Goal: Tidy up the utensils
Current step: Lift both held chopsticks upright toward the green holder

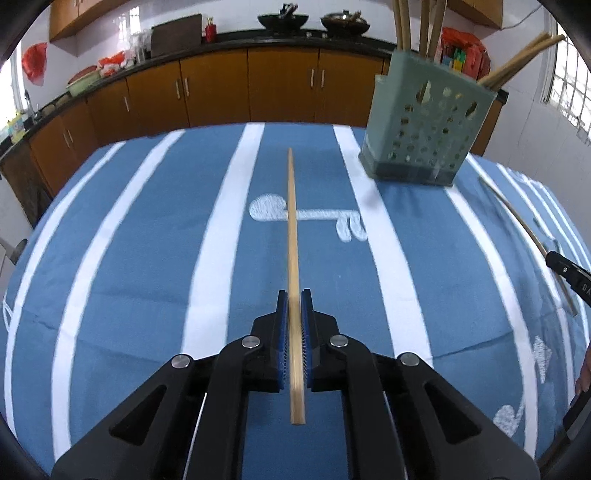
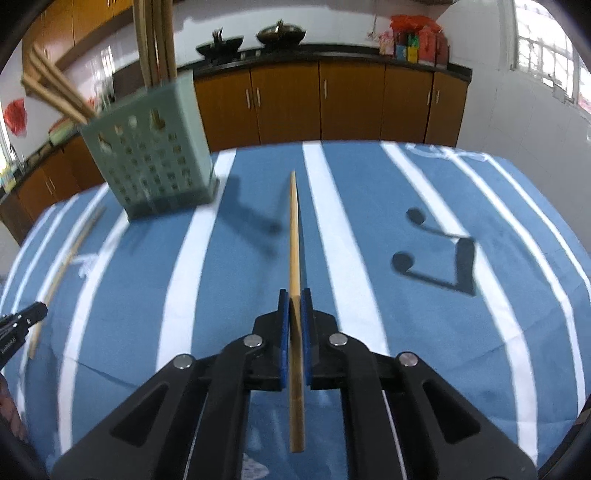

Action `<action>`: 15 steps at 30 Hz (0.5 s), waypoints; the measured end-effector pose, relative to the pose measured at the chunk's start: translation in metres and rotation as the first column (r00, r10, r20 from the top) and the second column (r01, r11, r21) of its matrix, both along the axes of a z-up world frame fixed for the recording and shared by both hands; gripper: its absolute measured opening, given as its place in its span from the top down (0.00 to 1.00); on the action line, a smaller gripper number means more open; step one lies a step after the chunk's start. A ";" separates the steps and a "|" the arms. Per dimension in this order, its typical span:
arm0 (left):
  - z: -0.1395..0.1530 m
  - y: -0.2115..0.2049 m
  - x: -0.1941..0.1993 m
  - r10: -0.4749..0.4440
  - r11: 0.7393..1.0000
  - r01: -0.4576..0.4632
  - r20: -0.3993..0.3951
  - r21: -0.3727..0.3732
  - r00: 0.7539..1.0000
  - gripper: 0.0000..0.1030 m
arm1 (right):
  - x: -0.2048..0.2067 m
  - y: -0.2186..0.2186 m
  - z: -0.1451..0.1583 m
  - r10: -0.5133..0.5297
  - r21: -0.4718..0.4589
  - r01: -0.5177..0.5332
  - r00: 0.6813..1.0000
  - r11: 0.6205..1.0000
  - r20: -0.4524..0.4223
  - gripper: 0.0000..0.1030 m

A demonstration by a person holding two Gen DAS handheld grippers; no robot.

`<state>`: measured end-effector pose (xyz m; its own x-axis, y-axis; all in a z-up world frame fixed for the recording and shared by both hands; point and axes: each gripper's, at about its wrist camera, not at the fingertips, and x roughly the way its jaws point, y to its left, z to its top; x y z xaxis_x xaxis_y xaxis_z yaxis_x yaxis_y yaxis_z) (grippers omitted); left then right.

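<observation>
Two black two-finger grippers are present: the left gripper (image 1: 294, 299) and the right gripper (image 2: 294, 297). Each carries two blue-padded fingers.

Held pale wooden chopsticks number two: one left-held chopstick (image 1: 292, 236), one right-held chopstick (image 2: 294, 236).

One perforated pale green plastic utensil holder (image 1: 424, 122) stands on one blue cloth with white stripes (image 1: 147, 258). About seven further wooden chopsticks in the holder (image 1: 521, 61) are visible: roughly four upright and three leaning. The exact figure cannot be confirmed, since the tops run out of view.

On the rear counter stand two dark woks (image 1: 282, 20) and one red bottle (image 1: 210, 29).
</observation>
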<state>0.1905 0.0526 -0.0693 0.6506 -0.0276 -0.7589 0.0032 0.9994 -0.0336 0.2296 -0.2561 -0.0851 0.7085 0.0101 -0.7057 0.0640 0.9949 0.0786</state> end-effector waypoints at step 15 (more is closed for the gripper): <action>0.056 0.009 -0.015 -0.011 0.998 0.020 0.158 -0.054 0.987 0.94 | -0.026 -0.011 0.067 -0.013 0.031 0.007 0.982 0.999 0.188 0.93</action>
<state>0.1759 0.0618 -0.0136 0.7609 -0.0775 -0.6442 0.0282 0.9959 -0.0864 0.2035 -0.2676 -0.0180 0.8289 0.0216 -0.5590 0.0551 0.9912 0.1201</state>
